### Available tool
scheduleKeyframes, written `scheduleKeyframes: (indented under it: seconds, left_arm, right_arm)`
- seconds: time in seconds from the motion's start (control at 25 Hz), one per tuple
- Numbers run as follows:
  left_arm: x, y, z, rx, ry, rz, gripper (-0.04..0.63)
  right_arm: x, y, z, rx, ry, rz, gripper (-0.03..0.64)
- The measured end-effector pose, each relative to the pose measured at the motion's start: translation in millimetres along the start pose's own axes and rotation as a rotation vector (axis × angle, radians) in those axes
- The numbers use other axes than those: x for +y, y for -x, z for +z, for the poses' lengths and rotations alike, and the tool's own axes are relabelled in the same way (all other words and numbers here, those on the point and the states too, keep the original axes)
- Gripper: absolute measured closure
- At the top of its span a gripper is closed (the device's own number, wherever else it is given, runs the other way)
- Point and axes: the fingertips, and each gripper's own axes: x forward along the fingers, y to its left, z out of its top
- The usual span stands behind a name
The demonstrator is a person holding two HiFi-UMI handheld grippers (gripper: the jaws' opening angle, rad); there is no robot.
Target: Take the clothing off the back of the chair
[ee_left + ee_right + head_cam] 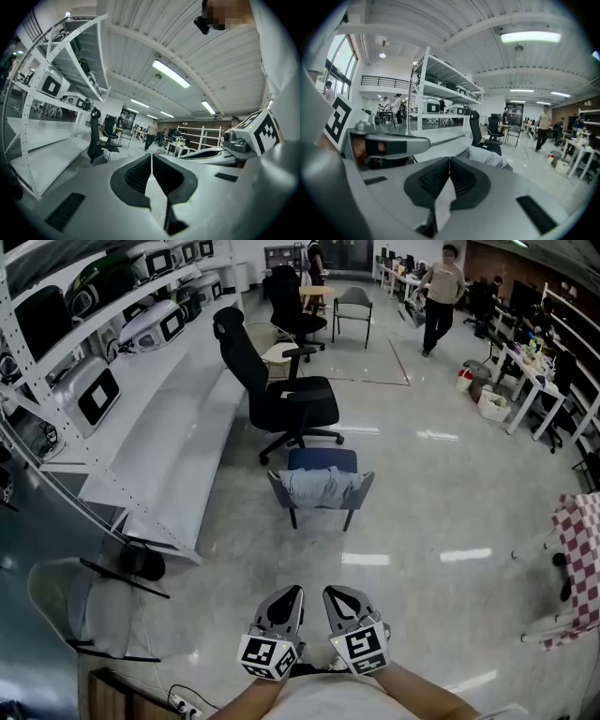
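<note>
Clothing, head view: grey, draped over the back of the blue-seated chair, which stands on the floor well ahead of both tools.
Left tool, head view: jaws together, nothing held.
Right tool, head view: just beside the left one, jaws together, nothing held.
Shelving, head view: white rack at left, holding white devices with dark screens.
Left gripper view: pads meet, empty; Clothing far beyond.
Right gripper view: pads meet, empty; Clothing beyond the tips.

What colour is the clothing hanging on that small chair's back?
The clothing is light grey; head view.
</note>
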Motion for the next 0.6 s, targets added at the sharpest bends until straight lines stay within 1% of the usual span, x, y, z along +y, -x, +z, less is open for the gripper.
scheduleKeyframes:
  seconds: [0.24,0.32,0.48,0.6]
  left_arm:
    - [-10.0,-6.5,-3.6,0.003,0.004,0.013,0.577]
    - [-12.6,-8.4,-5.4,0.0,0.005,0.033,0.578]
    - [-12.1,-8.2,-8.0,-0.015,0.008,0.099,0.578]
    - [-13.7,-8.8,-11.8,-0.014,0.012,0.12,0.578]
  right_arm:
    - [-8.2,8.9,-5.3,0.001,0.001,0.01,0.6]
    - [-14.9,13.3,-9.2,0.0,-0.002,0.017,0.6]
    - [-25.7,21.3,-16.1,-0.012,-0.003,0.042,0.6]
    - [-30.2,21.0,-21.9,-0.008,-0.007,0.055,0.6]
